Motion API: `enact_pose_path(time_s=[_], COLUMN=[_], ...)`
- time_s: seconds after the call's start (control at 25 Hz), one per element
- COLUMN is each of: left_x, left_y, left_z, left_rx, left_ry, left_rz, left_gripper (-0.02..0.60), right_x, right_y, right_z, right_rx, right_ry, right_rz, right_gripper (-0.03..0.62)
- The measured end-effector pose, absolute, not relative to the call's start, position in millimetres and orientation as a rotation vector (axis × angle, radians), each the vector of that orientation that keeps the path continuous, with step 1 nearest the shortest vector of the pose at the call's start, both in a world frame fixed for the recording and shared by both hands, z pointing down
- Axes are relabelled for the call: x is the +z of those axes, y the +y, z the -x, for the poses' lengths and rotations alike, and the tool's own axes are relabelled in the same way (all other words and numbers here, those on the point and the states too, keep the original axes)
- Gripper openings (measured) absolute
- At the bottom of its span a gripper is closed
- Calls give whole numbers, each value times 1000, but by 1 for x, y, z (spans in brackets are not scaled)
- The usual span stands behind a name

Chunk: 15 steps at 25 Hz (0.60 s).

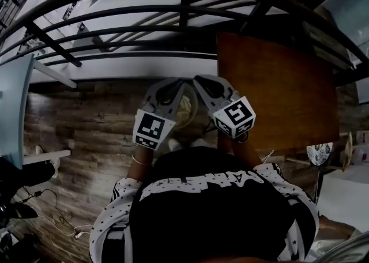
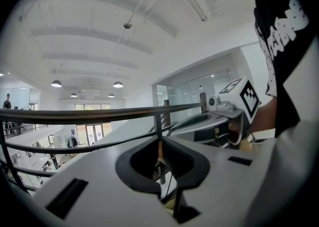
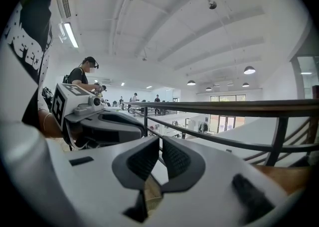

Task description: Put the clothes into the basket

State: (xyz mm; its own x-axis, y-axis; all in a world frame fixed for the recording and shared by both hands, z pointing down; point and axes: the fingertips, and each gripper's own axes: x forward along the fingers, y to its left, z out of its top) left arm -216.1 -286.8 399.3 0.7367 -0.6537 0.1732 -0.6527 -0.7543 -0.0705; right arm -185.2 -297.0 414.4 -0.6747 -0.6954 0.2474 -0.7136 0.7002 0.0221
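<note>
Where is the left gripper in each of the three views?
Head view: left gripper left of centre, below the black railing.
Left gripper view: its own fingers, bottom centre.
Right gripper view: left gripper at middle left.
Shared landmark: black railing, in all three.

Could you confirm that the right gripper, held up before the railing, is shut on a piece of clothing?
Not quite: the right gripper, held up before the railing, is shut on nothing; the right gripper view shows its fingers together with no clothing between them.
</note>
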Motion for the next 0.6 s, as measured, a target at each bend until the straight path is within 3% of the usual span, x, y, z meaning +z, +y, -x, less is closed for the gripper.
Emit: enact_pose_path(time_s=[0.44, 0.6], left_x=[377, 365], left_y=[-277, -269], left_z=[167, 186], left_rx=[-225, -196], left_ry=[959, 914], left_rz=[2985, 2983], left_gripper=[32, 32], right_x=[395, 382], right_y=[-294, -290], right_z=[142, 167], right_rx=[130, 100], right_ry=[-2688, -2693], right_rz=[-1185, -1175], right_gripper=[34, 34])
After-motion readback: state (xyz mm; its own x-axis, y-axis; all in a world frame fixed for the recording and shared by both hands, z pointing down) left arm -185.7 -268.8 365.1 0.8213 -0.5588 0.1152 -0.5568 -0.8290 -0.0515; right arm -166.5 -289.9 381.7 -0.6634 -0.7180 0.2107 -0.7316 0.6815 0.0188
